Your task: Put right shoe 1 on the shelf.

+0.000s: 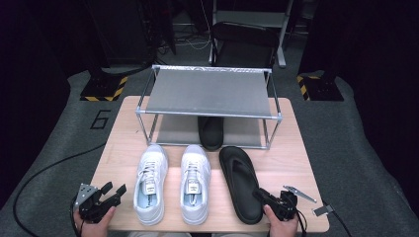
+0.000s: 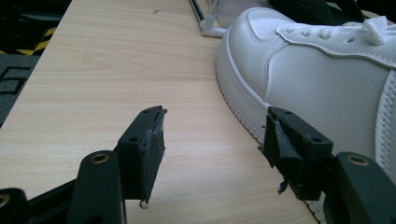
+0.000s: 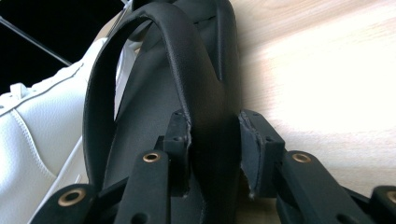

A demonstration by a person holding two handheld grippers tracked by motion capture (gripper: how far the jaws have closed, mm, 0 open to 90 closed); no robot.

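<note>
We are working at a pale wooden table (image 1: 296,148), and the largest thing sitting on it is a metal-framed shoe rack (image 1: 210,91) with a grey fabric shelf on top, standing at the far half of the table. Under that shelf, on the lower level, a black sandal (image 1: 211,132) is lying with one end sticking out toward us.

In front of the rack we are seeing a pair of white sneakers, side by side with toes pointing to the rack: the left sneaker (image 1: 150,183) and the right sneaker (image 1: 194,182), close together but not quite touching. Just to the right of them a second black sandal (image 1: 240,180) is lying lengthwise on the table, its heel end near our edge.

We are holding the right gripper (image 1: 262,195) at that sandal's near right side. In the right gripper view its jaws are standing on either side of the sandal's rim (image 3: 215,140) where the strap meets the sole, the pads pressing against it, so we are gripping the sandal, which is still resting on the table.

We are holding the left gripper (image 1: 112,191) near the front left corner, just left of the left sneaker. In the left gripper view its jaws are standing wide apart with bare wood between them, holding nothing; the right-hand jaw is sitting just beside the sneaker's sole (image 2: 243,107).

Smallest, a loose grey metal piece (image 1: 299,193) is lying right of the right gripper.
</note>
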